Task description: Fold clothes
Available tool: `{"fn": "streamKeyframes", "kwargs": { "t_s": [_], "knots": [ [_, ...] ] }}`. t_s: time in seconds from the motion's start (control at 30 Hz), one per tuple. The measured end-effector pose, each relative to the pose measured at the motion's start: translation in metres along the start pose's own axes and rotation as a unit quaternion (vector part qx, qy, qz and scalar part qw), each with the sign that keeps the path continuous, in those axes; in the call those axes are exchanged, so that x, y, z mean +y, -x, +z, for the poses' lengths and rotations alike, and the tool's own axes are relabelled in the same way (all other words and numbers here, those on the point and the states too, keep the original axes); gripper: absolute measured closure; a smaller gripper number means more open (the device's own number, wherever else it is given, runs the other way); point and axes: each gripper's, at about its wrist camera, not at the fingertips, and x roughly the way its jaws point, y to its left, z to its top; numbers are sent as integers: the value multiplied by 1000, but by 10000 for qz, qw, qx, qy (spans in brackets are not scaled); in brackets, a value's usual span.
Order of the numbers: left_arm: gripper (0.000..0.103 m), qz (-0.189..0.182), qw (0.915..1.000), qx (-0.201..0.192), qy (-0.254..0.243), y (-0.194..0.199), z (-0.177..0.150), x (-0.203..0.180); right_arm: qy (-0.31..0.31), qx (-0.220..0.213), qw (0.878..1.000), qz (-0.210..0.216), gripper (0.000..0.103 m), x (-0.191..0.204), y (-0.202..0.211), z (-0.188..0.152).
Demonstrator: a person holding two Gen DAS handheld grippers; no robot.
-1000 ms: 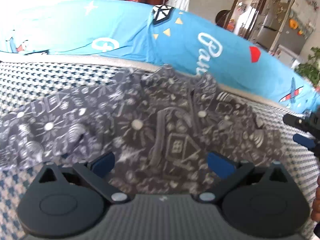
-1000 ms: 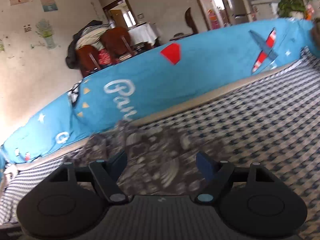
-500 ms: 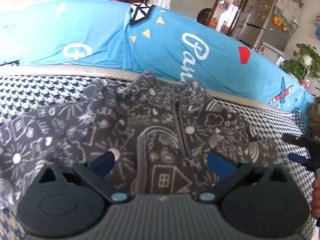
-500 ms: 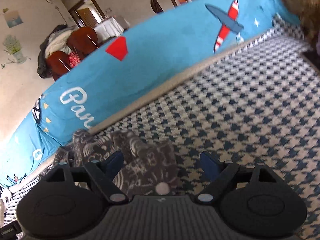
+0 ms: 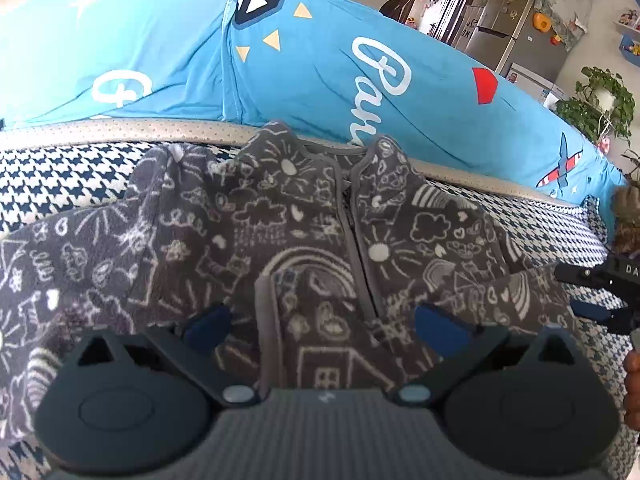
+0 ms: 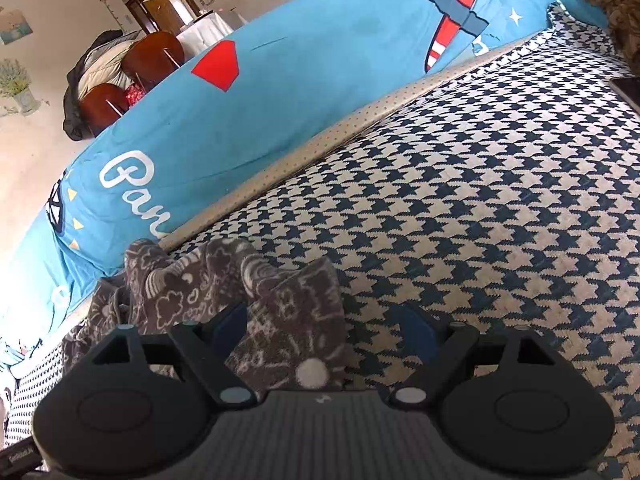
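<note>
Spread flat, front up, on a navy-and-cream houndstooth cover: a dark grey fleece jacket, printed all over with white chalk-style doodles of suns, clouds, hearts, rainbows and a house. Plain grey binding along the collar and down the centre zip, with the collar toward a long turquoise cushion lettered in white script. One sleeve stretched out to the left of the left wrist view, the other folded short on the right, ending just beside the right gripper. Fabric soft and slightly rumpled, with creases near the shoulders. Left gripper low over the jacket's chest, blue pads spread wide, nothing pinched. Right gripper likewise spread, over the sleeve end, pads clear of the cloth on both sides.
</note>
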Motion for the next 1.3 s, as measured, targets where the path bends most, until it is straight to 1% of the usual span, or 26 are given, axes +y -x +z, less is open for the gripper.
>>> {"fn": "streamKeyframes", "kwargs": {
  "t_s": [0.1, 0.17, 0.2, 0.23, 0.27, 0.33, 0.4, 0.43, 0.47, 0.5, 0.53, 0.57, 0.63, 0.73, 0.83, 0.87, 0.9, 0.93, 1.0, 1.03, 1.07, 1.1, 1.13, 1.2, 1.3],
  "knots": [
    [0, 13, 10000, -32, -38, -1, -2, -1, 28, 24, 10000, -19, 19, 1, -1, 0],
    [11, -14, 9999, -31, -99, -1, -2, -4, 37, 16, 10000, -57, 19, 0, -2, 0],
    [27, -44, 9999, -14, -134, -1, -3, -5, 30, 11, 10000, -79, 19, -1, -2, 1],
    [40, -37, 9998, 11, -183, -1, -4, -7, 16, 9, 10000, -95, 19, -1, -2, 1],
    [45, -4, 9997, 21, -255, -2, -5, -10, -8, 7, 10000, -93, 19, -3, -2, 1],
    [66, 62, 9991, -5, -418, -2, -8, -16, -47, 7, 10000, -69, 19, -5, -3, 2],
    [76, 165, 9982, -134, -554, 2, -9, -22, -18, 14, 10000, -41, 21, -5, -3, 1],
    [76, 225, 9977, -255, -587, 6, -9, -24, 6, 6, 10000, -16, 25, -5, -3, 1],
    [76, 278, 9970, -387, -606, 11, -8, -27, 36, 0, 10000, 18, 40, -4, -3, 1],
    [76, 362, 9958, -511, -663, 16, -7, -29, 89, -9, 9999, 61, 50, -3, -3, 0],
    [76, 475, 9941, -628, -752, 20, -6, -31, 159, -23, 9998, 98, 66, -1, -3, 0],
    [76, 587, 9919, -745, -841, 23, -4, -34, 229, -59, 9996, 127, 80, 2, -3, 0],
    [76, 804, 9870, -970, -994, 31, -2, -38, 378, -208, 9990, 151, 87, 8, 0, -1],
    [76, 1084, 9818, -1259, -924, 42, 5, -33, 432, -519, 9970, 390, 89, 16, 8, 2],
    [76, 1528, 9724, -1554, -834, 54, 11, -24, 461, -987, 9913, 744, 88, 26, 21, 4],
    [76, 1690, 9689, -1619, -808, 57, 13, -20, 502, -1104, 9890, 849, 84, 30, 24, 5],
    [76, 1858, 9654, -1654, -785, 59, 14, -16, 578, -1162, 9870, 943, 81, 33, 26, 5],
    [74, 2006, 9628, -1653, -739, 59, 15, -11, 636, -1202, 9857, 999, 75, 36, 28, 4],
    [72, 2193, 9633, -1446, -547, 55, 16, 2, 673, -1176, 9860, 974, 73, 41, 28, 4],
    [63, 2218, 9651, -1319, -441, 52, 16, 7, 693, -1090, 9870, 958, 73, 42, 25, 4],
    [58, 2192, 9678, -1189, -335, 49, 16, 12, 706, -983, 9880, 955, 73, 43, 23, 4],
    [47, 2165, 9703, -1058, -229, 46, 15, 16, 692, -891, 9890, 960, 73, 44, 20, 4],
    [34, 2134, 9716, -1017, -133, 46, 15, 20, 664, -806, 9898, 968, 73, 44, 18, 4],
    [18, 2082, 9717, -1113, 24, 50, 16, 24, 646, -626, 9910, 987, 73, 46, 14, 4],
    [14, 2083, 9699, -1256, 111, 60, 19, 28, 704, -494, 9916, 969, 73, 47, 10, 1]
  ]
}}
